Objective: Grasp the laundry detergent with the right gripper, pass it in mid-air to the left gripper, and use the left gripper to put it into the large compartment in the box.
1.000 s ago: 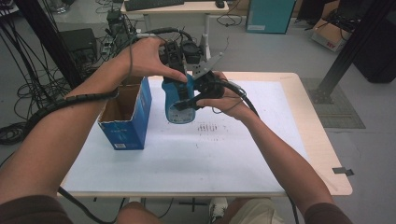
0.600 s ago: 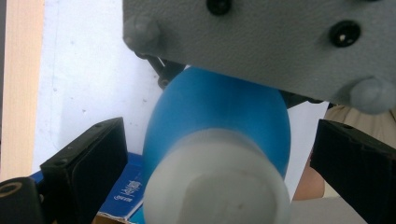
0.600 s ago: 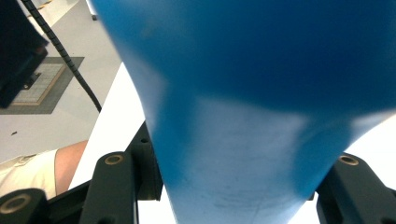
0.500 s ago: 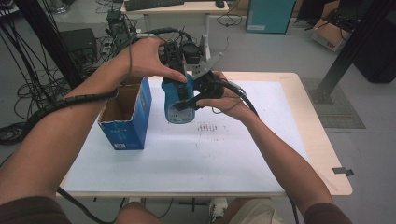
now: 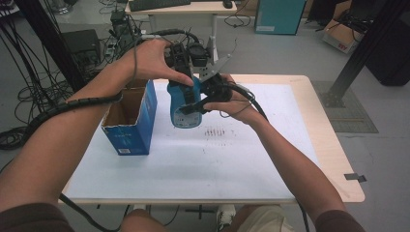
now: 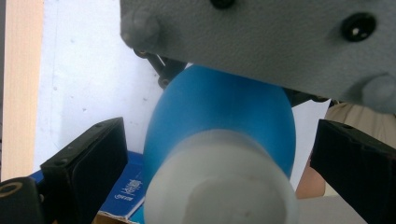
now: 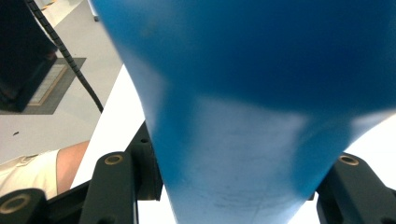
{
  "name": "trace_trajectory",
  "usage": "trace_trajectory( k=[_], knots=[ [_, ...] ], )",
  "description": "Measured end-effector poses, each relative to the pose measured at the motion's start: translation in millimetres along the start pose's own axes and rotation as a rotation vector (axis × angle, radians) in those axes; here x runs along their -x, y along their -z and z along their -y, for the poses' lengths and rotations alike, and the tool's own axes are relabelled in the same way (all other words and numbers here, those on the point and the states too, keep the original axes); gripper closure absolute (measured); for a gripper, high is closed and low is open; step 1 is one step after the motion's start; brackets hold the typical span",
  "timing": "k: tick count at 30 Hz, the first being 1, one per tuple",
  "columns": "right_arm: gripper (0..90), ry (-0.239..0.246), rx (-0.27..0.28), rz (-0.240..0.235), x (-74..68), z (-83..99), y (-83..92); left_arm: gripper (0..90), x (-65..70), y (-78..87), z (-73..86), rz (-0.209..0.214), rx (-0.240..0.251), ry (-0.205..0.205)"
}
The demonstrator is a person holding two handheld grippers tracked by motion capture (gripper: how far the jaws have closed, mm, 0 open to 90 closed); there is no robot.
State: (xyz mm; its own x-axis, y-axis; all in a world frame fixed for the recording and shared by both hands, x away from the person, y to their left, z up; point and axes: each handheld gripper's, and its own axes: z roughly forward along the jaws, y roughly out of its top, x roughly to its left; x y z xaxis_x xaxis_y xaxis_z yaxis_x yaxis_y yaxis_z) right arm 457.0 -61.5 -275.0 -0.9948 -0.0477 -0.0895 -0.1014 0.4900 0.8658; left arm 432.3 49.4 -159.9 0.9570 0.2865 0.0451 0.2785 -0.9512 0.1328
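Nothing has shifted since the earlier frames: both hands and the bottle between them keep their places above the table. The table (image 5: 270, 169), a pale wooden top with rounded corners, carries a flat white sheet marked by a small cluster of dark dashes. On its left part stands an open blue cardboard box (image 5: 131, 126), rectangular, its brown inner walls exposed. Just right of the box and held clear of the sheet is the blue bottle (image 5: 183, 99), smooth matte plastic, swelling at the shoulder and tapering; a label shows at its lower end in the high view, and a white cylindrical cap (image 6: 219, 184) faces the left gripper view. The right gripper (image 5: 205, 99) pinches the bottle, its black jaws pressed against the blue body on both sides in the right gripper view. The left gripper (image 5: 186, 63) sits at the bottle's cap end, its black jaws spread wide on either side of the cap without touching it.
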Motion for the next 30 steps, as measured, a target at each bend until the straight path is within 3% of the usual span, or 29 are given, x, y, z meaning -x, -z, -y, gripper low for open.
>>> trace_trajectory(
  k=[22,28,29,30],
  knots=[
    [43.9,-0.002,-0.008,0.0,-2.3,-0.8,1.1,5.5,0.9,-1.9,-1.3,-0.017,-0.011,-0.007],
    [43.8,-0.001,-0.011,0.0,-2.7,-0.8,0.8,9.0,0.1,-2.5,-1.3,-0.018,-0.024,-0.009],
    [43.8,0.025,0.003,0.003,-0.9,-1.0,-0.5,10.1,0.2,-2.4,-1.4,-0.018,-0.021,-0.009],
    [43.8,0.019,-0.002,0.0,-1.5,-0.9,-0.9,12.8,0.2,-2.3,-1.5,-0.018,-0.021,-0.01]
  ],
)
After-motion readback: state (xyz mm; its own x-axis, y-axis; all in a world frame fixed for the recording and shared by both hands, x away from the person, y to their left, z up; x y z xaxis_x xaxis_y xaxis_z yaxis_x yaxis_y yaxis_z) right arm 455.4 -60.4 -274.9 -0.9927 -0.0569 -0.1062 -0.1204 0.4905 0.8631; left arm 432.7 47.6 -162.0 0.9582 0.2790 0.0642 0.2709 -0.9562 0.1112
